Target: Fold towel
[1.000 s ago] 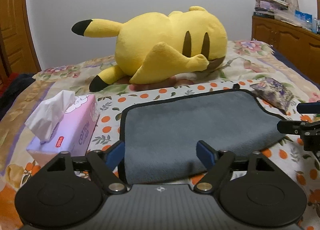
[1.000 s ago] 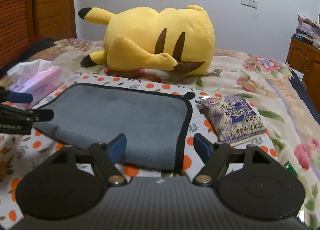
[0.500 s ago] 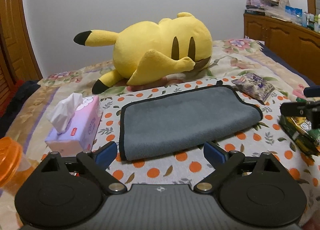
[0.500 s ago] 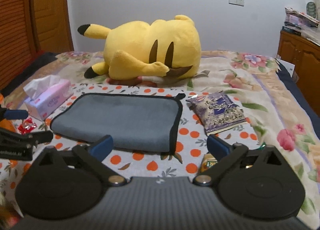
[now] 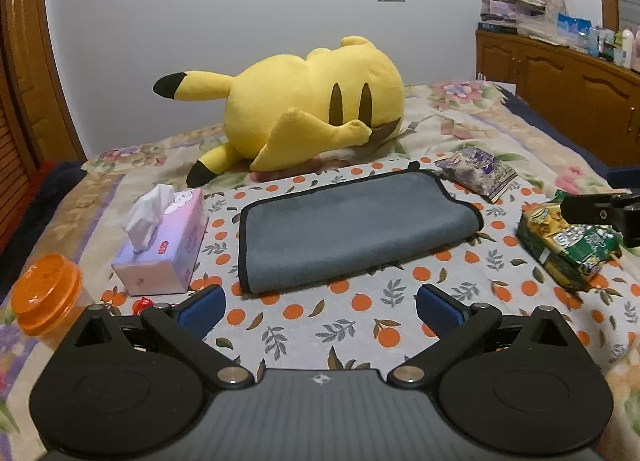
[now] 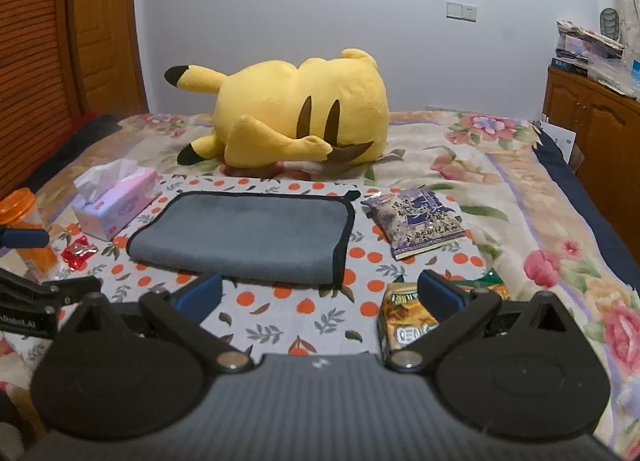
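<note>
Though folded, towel [image 5: 352, 229] black-edged

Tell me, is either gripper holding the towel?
No. The left gripper and right gripper are both open and empty; the grey towel lies folded on the bed.

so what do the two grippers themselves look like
The left gripper and the right gripper look alike: matte black linkage arms with silver pivot pins, two round black discs on a ribbed dark grey body with a small white logo, and blue pads on the fingers. No cables or sleeves show.
</note>
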### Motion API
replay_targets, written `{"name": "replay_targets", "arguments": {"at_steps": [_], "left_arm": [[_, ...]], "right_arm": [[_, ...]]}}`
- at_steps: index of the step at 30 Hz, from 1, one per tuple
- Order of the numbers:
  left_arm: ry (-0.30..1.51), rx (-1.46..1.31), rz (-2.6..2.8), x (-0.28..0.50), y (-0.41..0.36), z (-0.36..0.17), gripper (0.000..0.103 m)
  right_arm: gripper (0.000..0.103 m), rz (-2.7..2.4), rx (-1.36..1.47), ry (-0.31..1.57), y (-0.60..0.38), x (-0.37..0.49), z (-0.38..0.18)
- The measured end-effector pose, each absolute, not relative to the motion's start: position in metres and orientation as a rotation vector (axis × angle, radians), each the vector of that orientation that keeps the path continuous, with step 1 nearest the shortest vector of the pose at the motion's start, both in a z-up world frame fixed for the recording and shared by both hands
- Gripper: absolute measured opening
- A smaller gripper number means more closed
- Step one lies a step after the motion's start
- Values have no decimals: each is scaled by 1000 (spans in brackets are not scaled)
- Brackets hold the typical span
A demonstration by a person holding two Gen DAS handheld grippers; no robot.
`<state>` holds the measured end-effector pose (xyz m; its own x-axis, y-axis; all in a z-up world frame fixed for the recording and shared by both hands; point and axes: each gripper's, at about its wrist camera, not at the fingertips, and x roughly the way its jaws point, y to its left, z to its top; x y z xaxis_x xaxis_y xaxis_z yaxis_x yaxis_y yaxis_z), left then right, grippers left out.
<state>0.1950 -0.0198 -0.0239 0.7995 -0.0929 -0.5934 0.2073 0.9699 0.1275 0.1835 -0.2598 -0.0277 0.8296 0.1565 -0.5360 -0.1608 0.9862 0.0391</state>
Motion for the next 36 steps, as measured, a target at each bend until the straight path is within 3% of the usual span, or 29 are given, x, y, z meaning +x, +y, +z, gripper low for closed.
{"name": "replay_targets", "arguments": {"at_steps": [22,36], "left_arm": [[616,161,-127,129,-22,24,103],[604,147,-123,83,-18,26,103]], "right_arm": [[103,163,-31,518,-269,121,12],[103,174,-25,489,-265,84,18]]}}
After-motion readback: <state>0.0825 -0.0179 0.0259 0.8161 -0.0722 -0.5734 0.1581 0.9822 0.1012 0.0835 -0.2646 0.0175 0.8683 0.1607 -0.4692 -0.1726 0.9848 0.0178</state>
